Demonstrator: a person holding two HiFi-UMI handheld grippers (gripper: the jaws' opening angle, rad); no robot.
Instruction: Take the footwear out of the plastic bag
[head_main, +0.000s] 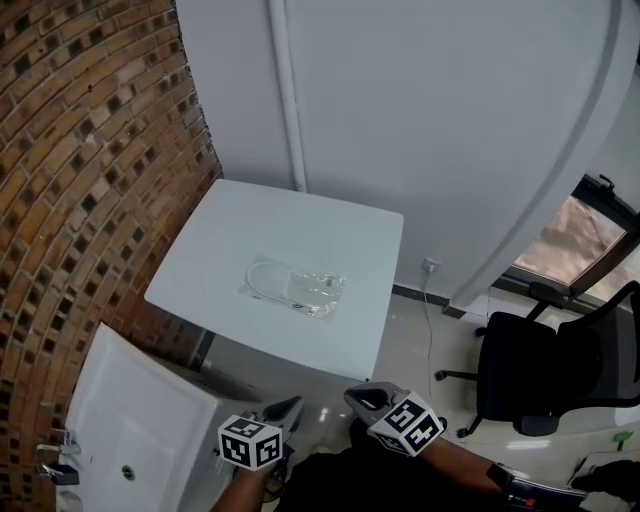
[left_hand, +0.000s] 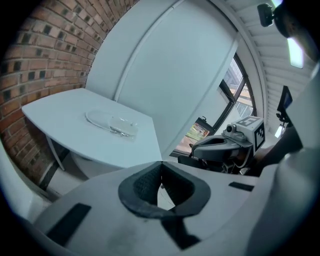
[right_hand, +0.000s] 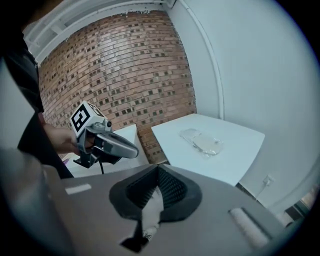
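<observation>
- a brick wall (head_main: 70, 150) of brown and dark bricks fills the left side.
- a plain white wall (head_main: 450, 120) meets it at a corner, and a white pipe (head_main: 287, 95) runs up it.
- a white square table (head_main: 250, 215) stands in that corner.
- another white tabletop (head_main: 140, 410) lies nearer, along the brick wall.
- a black office chair (head_main: 540, 375) stands at the right on the pale, glossy floor (head_main: 420, 345).
- a dark-framed window (head_main: 585, 240) lets in daylight at the right.
- a wall socket (head_main: 431, 265) sits low on the white wall, with a cable hanging from it.
</observation>
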